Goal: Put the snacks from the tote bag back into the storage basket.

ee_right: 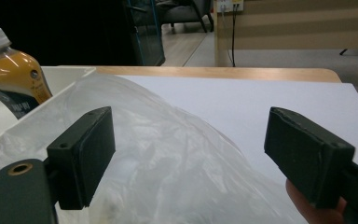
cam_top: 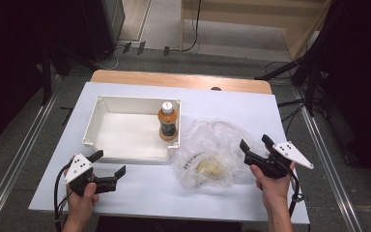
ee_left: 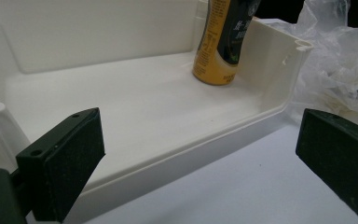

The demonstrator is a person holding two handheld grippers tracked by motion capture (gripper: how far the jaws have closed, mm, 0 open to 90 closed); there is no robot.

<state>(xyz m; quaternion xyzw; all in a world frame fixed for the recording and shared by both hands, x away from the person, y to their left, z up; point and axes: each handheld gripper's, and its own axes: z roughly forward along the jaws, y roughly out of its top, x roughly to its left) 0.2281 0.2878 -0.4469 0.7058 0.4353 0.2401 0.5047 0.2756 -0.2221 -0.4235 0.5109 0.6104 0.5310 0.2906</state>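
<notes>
An orange drink bottle [cam_top: 168, 121] with a white cap and dark label stands upright in the right near corner of a white rectangular bin [cam_top: 125, 104]. A crumpled clear plastic bag [cam_top: 207, 152] with something pale inside lies right of the bin. My left gripper [cam_top: 107, 164] rests open at the bin's near left corner, jaws empty; its own view faces the bin [ee_left: 270, 112] and the bottle [ee_left: 221, 42]. My right gripper [cam_top: 256, 143] is open at the bag's right edge, touching nothing; its view looks over the bag [ee_right: 177, 154] toward the bottle [ee_right: 11, 70].
The white tabletop [cam_top: 251, 104] has a wooden strip along its far edge [cam_top: 174, 78]. Metal rails run along the floor on both sides. Cables and dark stands sit beyond the table on the right.
</notes>
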